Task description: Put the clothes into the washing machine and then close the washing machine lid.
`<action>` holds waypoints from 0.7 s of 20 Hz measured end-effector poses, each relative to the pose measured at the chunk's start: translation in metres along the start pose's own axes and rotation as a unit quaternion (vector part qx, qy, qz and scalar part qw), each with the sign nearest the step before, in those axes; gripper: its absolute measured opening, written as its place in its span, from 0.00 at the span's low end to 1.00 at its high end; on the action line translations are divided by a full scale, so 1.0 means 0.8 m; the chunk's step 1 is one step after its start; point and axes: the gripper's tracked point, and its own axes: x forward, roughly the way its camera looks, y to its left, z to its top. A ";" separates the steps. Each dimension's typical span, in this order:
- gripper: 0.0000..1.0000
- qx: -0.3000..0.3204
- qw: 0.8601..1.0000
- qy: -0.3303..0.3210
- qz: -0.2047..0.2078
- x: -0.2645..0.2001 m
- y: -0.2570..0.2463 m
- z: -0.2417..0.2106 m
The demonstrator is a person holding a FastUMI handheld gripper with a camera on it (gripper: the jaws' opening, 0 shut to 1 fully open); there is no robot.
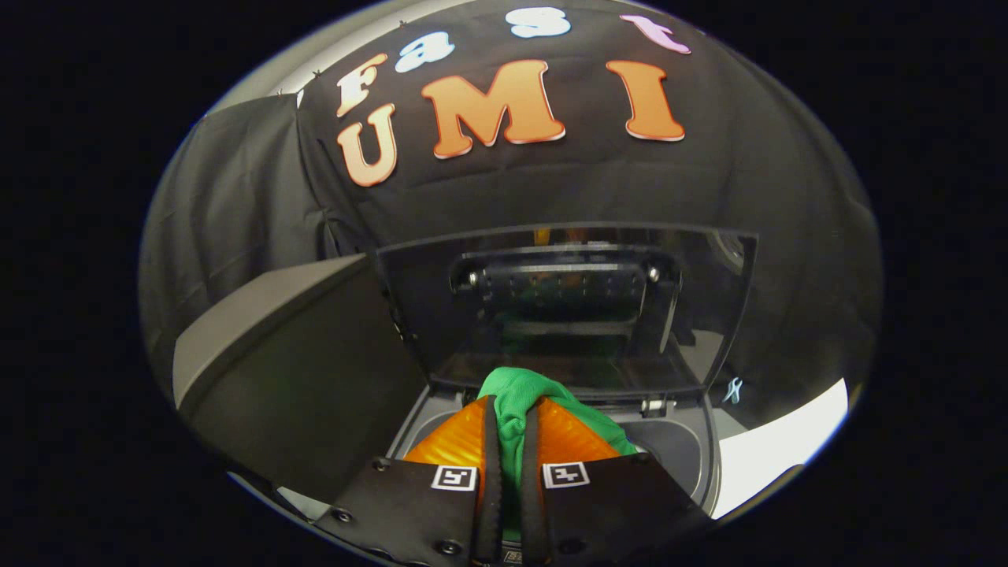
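Observation:
A green cloth [526,391] is pinched between my two fingers, bunching up past the fingertips and spilling to the right side. My gripper [512,417] is shut on it and hangs over the washing machine's open tub [677,449], whose grey rim shows below and to the right of the fingers. The machine's dark glass lid [567,307] stands raised upright just beyond the cloth, with its hinge [657,406] at the tub's back edge.
A dark grey box-like panel [299,370] stands to the left of the tub, close to the fingers. A white surface [776,445] lies to the right of the machine. The booth's black cloth wall hangs behind the lid.

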 end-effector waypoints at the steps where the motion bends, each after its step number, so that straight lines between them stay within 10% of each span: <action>1: 0.17 0.004 1.000 0.019 -0.003 0.012 -0.003 -0.022; 14: 0.17 0.060 0.973 0.209 -0.082 0.087 -0.069 -0.204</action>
